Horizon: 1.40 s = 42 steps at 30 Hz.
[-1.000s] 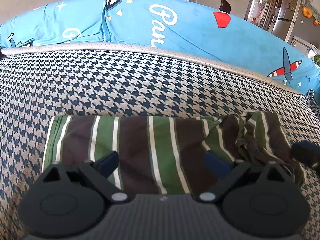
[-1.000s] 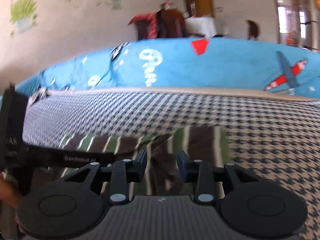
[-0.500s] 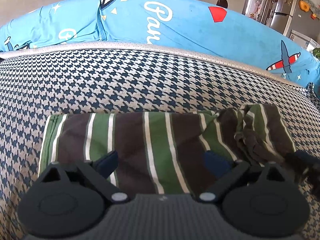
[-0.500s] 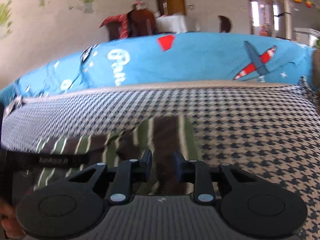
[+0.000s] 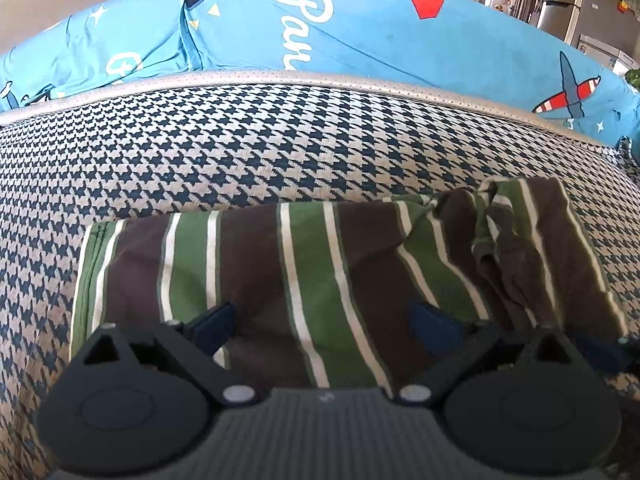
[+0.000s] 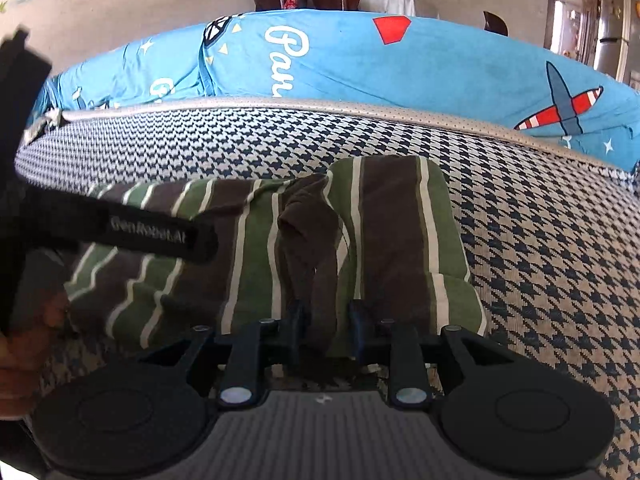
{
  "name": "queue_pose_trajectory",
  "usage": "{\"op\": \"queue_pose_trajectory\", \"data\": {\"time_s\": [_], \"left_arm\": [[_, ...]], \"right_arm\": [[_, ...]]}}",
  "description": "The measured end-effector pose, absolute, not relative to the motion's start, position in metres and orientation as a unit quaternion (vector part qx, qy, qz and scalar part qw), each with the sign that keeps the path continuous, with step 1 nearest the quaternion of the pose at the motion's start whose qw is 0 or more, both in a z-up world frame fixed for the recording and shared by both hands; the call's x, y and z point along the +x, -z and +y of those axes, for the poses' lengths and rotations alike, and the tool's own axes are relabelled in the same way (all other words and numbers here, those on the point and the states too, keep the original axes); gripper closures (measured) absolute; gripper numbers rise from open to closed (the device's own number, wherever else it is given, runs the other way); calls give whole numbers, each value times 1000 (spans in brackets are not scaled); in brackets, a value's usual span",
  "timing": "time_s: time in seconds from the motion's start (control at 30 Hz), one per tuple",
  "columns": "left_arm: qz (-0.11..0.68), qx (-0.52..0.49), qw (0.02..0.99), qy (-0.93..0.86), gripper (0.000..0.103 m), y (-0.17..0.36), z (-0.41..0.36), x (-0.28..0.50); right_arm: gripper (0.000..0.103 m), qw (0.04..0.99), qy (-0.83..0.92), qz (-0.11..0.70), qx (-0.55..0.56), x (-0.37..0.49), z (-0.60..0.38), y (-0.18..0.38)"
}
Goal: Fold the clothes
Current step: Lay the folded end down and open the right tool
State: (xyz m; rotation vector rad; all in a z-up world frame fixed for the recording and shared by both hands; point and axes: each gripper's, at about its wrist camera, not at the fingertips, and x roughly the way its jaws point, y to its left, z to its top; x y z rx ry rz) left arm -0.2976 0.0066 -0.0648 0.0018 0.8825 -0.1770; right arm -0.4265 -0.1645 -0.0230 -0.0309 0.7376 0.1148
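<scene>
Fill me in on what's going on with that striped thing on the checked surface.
A person with a handheld gripper in each hand is folding a striped garment on a houndstooth-covered surface. The right gripper is closed on a bunched brown fold at the garment's crumpled end. The left gripper hangs open over the flatter part, holding nothing. The fold isn't finished.

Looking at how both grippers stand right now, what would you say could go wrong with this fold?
1. The right gripper pinches only a narrow brown fold of the striped shirt; it may slip out when lifted.
2. The left gripper is open, so the shirt's flat side could drag along.
3. The bunched side may fold in creased.
</scene>
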Motion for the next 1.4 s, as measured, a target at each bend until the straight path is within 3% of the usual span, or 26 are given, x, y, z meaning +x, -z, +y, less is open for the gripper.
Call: {"op": "queue_pose_trajectory", "data": {"time_s": [0.3, 0.93, 1.4], "left_arm": [[425, -5, 902, 80, 4, 59, 8, -295], [440, 40, 893, 81, 0, 65, 3, -279], [442, 48, 893, 66, 0, 56, 12, -275]], "right_arm": [[76, 959, -11, 278, 47, -429, -189, -4], [76, 945, 15, 326, -37, -403, -164, 33], [75, 955, 16, 293, -34, -415, -152, 9]]}}
